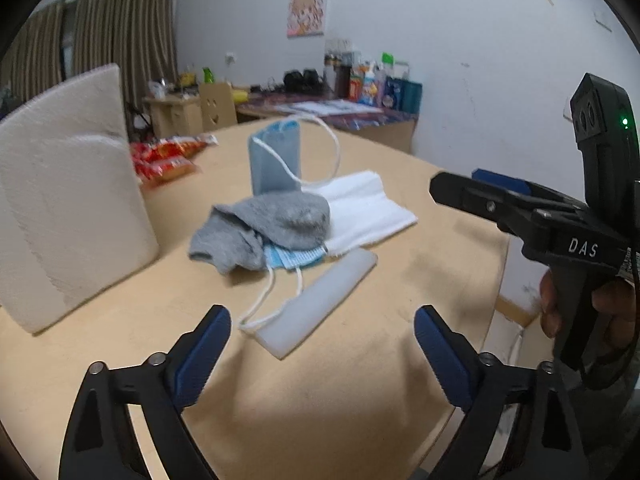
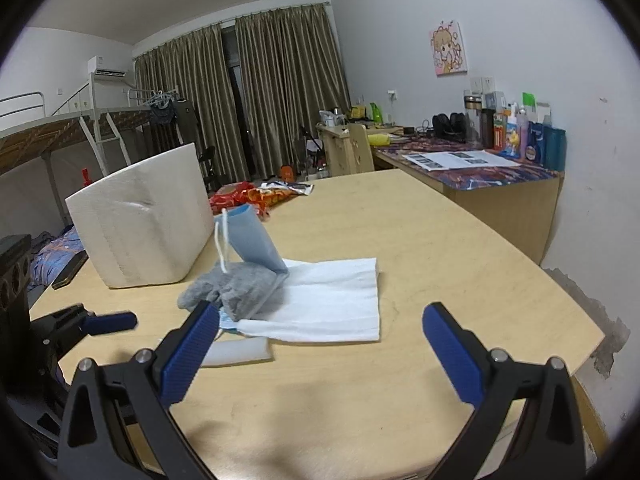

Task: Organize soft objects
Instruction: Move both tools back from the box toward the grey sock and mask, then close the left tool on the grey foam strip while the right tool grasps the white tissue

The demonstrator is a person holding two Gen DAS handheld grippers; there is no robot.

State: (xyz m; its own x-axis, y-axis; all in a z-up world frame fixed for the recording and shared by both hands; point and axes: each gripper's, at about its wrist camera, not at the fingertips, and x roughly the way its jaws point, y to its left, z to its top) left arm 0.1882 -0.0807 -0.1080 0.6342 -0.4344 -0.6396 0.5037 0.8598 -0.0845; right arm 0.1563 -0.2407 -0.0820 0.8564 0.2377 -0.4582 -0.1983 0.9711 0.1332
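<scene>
On the far left of the pale wooden desk (image 2: 460, 248) stands a white foam box (image 2: 148, 224) with a grainy face. Right of it lies the soft pile: a crumpled grey sock (image 1: 276, 224) on a pleated blue mask (image 1: 296, 258), another blue mask (image 1: 276, 160) folded upright behind, and a flat white cloth (image 2: 332, 300) spread rightward. A smooth translucent bar (image 1: 320, 300) lies just in front. Red snack packets (image 1: 168, 158) sit behind. The left tongs (image 1: 322, 348) gape wide, empty, short of the pile. The right tongs (image 2: 316, 344), marked "DAS", stand open, holding nothing. Bare desk runs to the curved right edge.
</scene>
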